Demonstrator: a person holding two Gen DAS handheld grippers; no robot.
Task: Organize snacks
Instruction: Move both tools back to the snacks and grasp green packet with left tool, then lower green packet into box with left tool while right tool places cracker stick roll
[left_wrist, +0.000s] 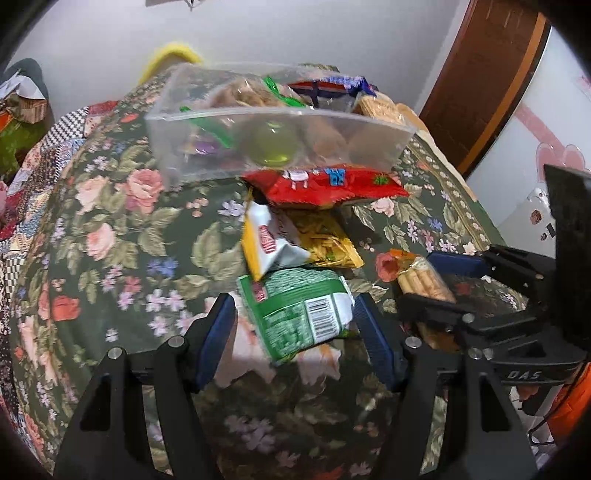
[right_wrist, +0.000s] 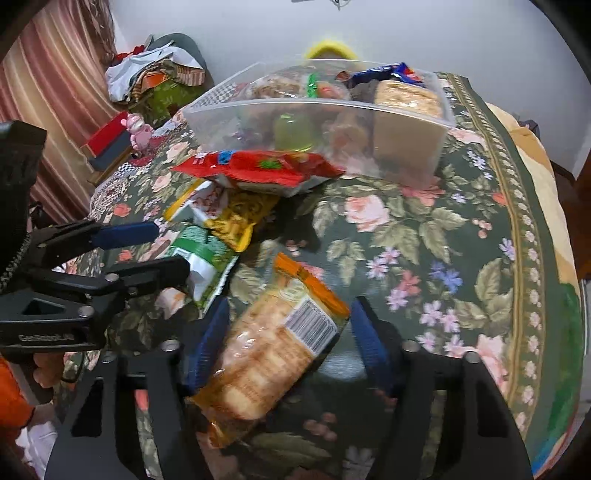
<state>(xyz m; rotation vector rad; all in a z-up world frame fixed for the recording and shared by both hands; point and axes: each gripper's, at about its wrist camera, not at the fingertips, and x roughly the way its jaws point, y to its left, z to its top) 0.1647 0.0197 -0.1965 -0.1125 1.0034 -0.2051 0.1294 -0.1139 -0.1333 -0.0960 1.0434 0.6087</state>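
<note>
Snack packets lie loose in the middle of a table under a dark green floral cloth (right_wrist: 424, 229). The left gripper (left_wrist: 295, 314) straddles a crinkled green-and-white foil packet (left_wrist: 299, 310); its blue pads stand apart, just clear of the packet. The right gripper (right_wrist: 288, 339) straddles a clear-wrapped biscuit pack with orange ends (right_wrist: 273, 343); one pad lies against the wrapper, the other stands clear. Toward the far edge stands a clear rectangular plastic bin (left_wrist: 273, 136), part filled; a glossy red packet (left_wrist: 325, 184) rests against its near wall. Motion blur obscures the printing.
</note>
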